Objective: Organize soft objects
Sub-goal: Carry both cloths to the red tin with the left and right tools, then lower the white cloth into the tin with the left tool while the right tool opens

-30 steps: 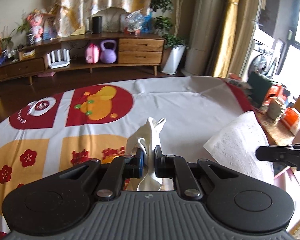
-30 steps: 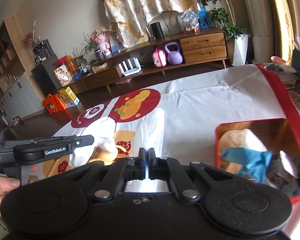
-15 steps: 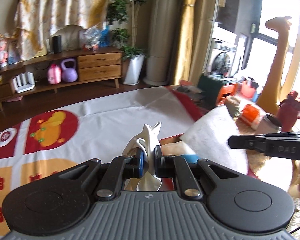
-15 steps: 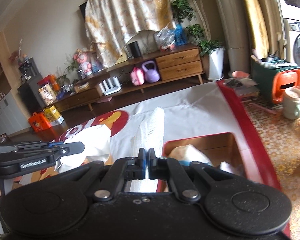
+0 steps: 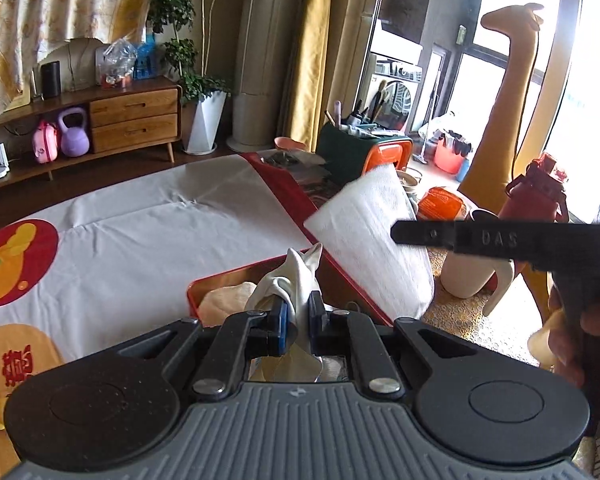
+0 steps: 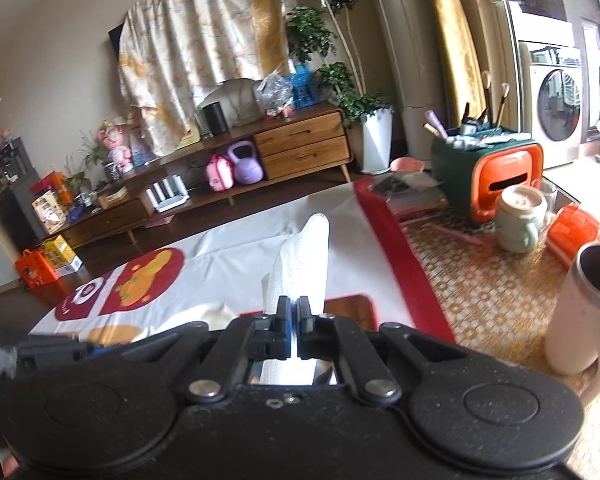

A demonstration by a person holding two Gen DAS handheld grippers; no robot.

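My left gripper (image 5: 298,322) is shut on a crumpled white cloth (image 5: 294,280) and holds it above the near edge of a red box (image 5: 196,290). A cream cloth (image 5: 224,300) lies inside the box. My right gripper (image 6: 294,322) is shut on a white mesh cloth (image 6: 304,264) that stands up between its fingers. In the left wrist view that mesh cloth (image 5: 370,232) hangs to the right of the box, with the right gripper's finger (image 5: 460,236) across it. The box's far edge (image 6: 352,304) shows just beyond the right gripper.
The box sits on a white tablecloth (image 5: 140,236) with red and yellow prints and a red border (image 6: 396,248). Off the table's right edge stand a white mug (image 6: 580,312), a red bottle (image 5: 536,196), an orange-green bin (image 6: 496,172) and a pale jar (image 6: 520,224).
Both grippers have swung to the right with their cloths still held. The left cloth now hangs over the red box; the mesh cloth has moved to the box's right side.
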